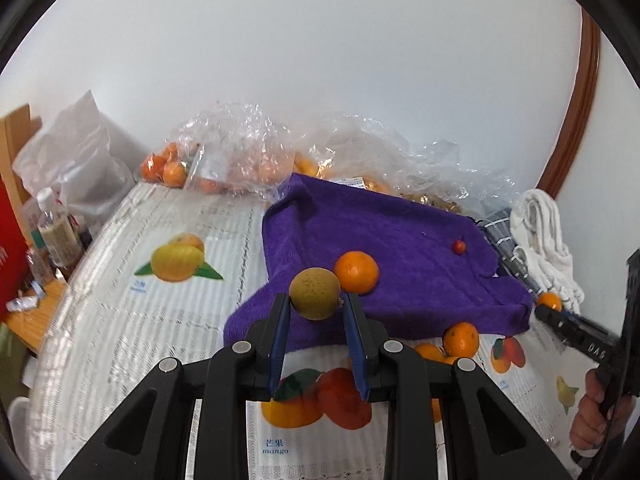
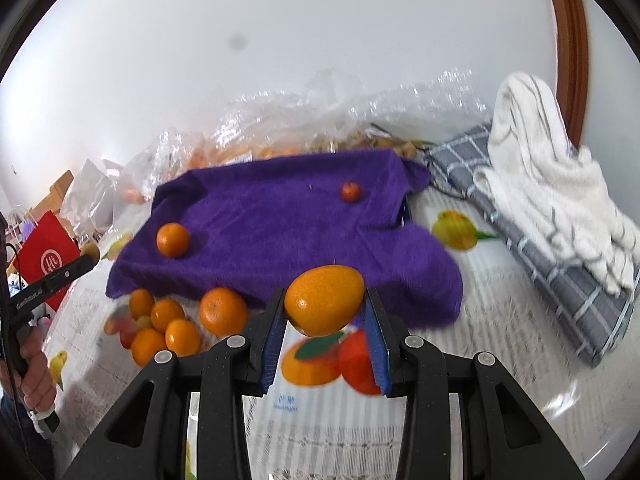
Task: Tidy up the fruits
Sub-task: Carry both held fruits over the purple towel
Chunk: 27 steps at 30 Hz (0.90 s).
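My purple towel [image 2: 280, 216] fills mid-frame, one tangerine [image 2: 173, 240] at its left, a tiny red fruit [image 2: 351, 191] upper right. My right gripper [image 2: 324, 312] is clamped on an oval orange fruit [image 2: 325, 306] at lower centre, long axis running left to right, tilted up at the right. My left gripper [image 1: 314, 306] pinches a round greenish-brown fruit [image 1: 315, 294] at centre, no clear long axis. Both grips catch only the curved sides near the fingertips, so I judge a jolt could squirt either loose to roll off the towel towards the loose pile [image 2: 160, 320]
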{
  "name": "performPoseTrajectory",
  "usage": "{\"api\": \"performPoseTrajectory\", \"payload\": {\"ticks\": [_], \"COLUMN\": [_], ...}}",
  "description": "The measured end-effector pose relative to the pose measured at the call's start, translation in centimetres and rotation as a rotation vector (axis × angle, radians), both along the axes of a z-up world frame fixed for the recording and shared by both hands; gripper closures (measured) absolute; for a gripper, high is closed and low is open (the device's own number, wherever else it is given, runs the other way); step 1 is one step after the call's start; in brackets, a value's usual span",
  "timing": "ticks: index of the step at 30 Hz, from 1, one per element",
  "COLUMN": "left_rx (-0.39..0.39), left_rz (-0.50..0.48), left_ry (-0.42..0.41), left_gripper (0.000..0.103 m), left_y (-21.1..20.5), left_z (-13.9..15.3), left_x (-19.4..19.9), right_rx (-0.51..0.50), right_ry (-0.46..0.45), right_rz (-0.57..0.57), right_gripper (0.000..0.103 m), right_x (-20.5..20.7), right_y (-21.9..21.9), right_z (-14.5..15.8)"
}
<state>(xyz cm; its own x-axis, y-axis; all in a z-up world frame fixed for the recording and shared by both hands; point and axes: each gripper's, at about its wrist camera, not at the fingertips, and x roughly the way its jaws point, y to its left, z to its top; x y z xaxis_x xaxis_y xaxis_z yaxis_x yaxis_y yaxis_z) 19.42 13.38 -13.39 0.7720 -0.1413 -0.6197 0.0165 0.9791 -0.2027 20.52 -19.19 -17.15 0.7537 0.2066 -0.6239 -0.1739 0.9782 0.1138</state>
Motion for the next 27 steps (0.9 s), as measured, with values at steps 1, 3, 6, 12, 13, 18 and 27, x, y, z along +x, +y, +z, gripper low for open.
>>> {"api": "performPoseTrajectory", "payload": {"ticks": [1, 3, 6, 12, 13, 18, 27], "left_rx": [0.011, 0.013, 0.035, 0.036, 0.04, 0.038, 0.077], "left_rz": [0.002, 0.003, 0.02, 0.03, 0.033, 0.057, 0.043], "left_ry": [0.005, 0.005, 0.027, 0.043, 0.042, 0.065, 0.117], "left_gripper": [0.077, 0.077, 0.077, 0.077, 0.077, 0.077, 0.077], "left_y": [-0.3, -0.7, -1.6, -2.8, -2.9, -3.3, -3.6], "left_z": [0.4, 1.4, 2.7, 3.9, 3.9, 3.2, 0.2], "left_x": [0.3, 0.9, 2.5, 6.0, 6.6, 9.8, 13.8], "right_rx": [-0.003, -0.007, -0.006, -0.002, -0.003, -0.016, -0.056], "right_ry": [-0.004, -0.012, -0.015, -0.018, -0.016, 0.012, 0.072], "right_rz": [0.003, 0.008, 0.014, 0.011, 0.008, 0.009, 0.0], "right_gripper": [0.065, 0.065, 0.065, 0.065, 0.065, 0.065, 0.065], "right_x": [0.2, 1.0, 2.2, 5.6, 6.1, 8.9, 12.0], "right_y": [0.1, 0.3, 0.3, 0.1, 0.1, 0.6, 1.2], "right_z": [0.3, 1.0, 1.8, 2.7, 2.7, 1.4, -2.0]}}
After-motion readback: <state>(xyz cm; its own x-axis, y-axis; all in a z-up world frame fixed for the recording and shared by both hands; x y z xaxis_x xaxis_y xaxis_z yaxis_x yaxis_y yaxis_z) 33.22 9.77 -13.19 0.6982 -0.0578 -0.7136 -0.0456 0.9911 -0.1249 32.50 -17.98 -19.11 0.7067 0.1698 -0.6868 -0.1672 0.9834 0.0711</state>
